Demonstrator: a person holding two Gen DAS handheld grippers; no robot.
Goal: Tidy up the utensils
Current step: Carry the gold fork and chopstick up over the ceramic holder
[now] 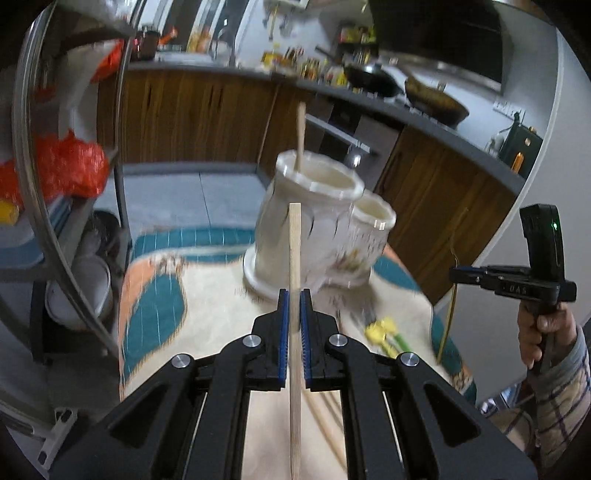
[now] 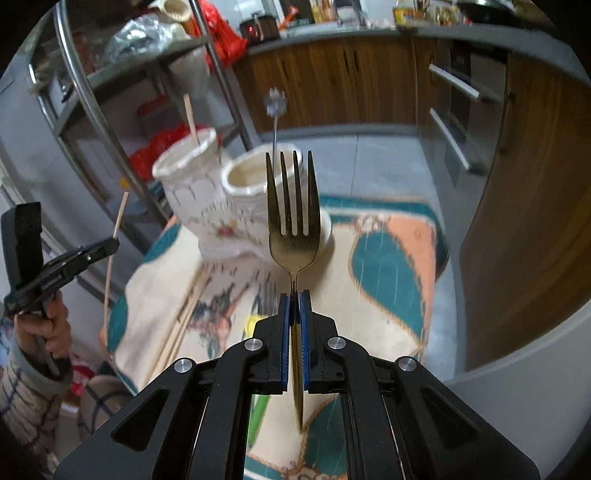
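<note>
Left wrist view: left tongs [image 1: 294,295] clenched on a wooden chopstick [image 1: 294,332], held upright, in front of 2 white ceramic jars [image 1: 314,225] on the bench w/ patterned cloth [image 1: 207,306]; one chopstick stands already in the taller jar. Right wrist view: right tongs [image 2: 294,295] clenched on a gold fork [image 2: 293,214], tines up, before the jars; more chopsticks [image 2: 184,314] lie on the cloth.

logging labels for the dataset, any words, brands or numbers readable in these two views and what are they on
"DAS", faint raised letters on the body of the right gripper, seen in the left wrist view; the reading is uncertain.
Packets and bottles on the counter: labels too blurred to read.
Red display on the dark appliance: too blurred to read.
Nothing readable on the fork, chopstick or holders.
</note>
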